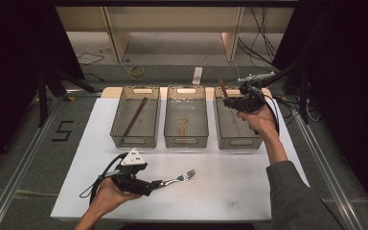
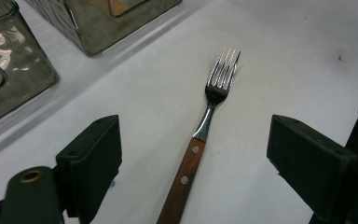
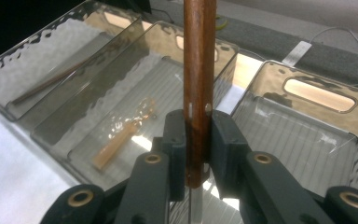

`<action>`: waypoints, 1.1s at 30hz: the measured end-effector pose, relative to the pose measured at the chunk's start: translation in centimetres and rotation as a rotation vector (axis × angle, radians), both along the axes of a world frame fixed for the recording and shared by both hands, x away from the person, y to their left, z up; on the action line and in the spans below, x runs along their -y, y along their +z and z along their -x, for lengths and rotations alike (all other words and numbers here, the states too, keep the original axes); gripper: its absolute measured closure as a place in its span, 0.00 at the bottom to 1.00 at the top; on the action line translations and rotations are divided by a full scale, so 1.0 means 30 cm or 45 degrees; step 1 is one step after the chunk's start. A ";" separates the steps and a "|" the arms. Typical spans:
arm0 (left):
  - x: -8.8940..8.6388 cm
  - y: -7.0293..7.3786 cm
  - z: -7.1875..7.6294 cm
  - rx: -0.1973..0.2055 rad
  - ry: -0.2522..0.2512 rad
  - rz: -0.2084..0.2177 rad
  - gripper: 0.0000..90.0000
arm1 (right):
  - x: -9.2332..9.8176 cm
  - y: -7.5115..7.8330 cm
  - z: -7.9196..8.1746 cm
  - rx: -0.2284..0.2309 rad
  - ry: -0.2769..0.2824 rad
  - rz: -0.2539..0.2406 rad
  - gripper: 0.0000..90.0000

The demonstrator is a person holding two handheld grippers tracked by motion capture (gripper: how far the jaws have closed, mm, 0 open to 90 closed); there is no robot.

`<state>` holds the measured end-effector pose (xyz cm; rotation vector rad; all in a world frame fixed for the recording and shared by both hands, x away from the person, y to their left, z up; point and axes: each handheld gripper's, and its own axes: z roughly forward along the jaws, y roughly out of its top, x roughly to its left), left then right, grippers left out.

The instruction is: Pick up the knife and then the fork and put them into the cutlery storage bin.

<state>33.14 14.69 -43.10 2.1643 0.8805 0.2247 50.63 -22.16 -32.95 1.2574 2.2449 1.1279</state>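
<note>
1. The high view is dim at both sides and brightest on the white sheet-covered surface (image 1: pixel 230 187), lit from above.
2. The three clear ribbed plastic trays (image 3: pixel 135 98) throw wavy glare in the right gripper view.
3. The wood-handled steel fork (image 2: pixel 200 140) is sharp in the left gripper view, its tines glinting, with only a faint shadow beside it.
4. The near black tongs are soft-edged.

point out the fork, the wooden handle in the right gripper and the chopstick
fork (image 2: pixel 218 79), left gripper view, on the tines
wooden handle (image 3: pixel 198 70), right gripper view, mid-handle
chopstick (image 1: pixel 135 116), high view, mid-stick
</note>
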 end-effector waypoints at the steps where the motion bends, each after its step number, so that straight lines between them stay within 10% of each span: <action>1: 0.000 0.000 0.000 0.002 -0.001 0.000 0.19 | 0.001 0.001 -0.007 0.000 -0.009 0.000 0.86; 33: 0.004 0.000 0.004 0.010 -0.019 -0.007 0.19 | 0.022 -0.138 -0.123 -0.092 -0.177 0.008 0.86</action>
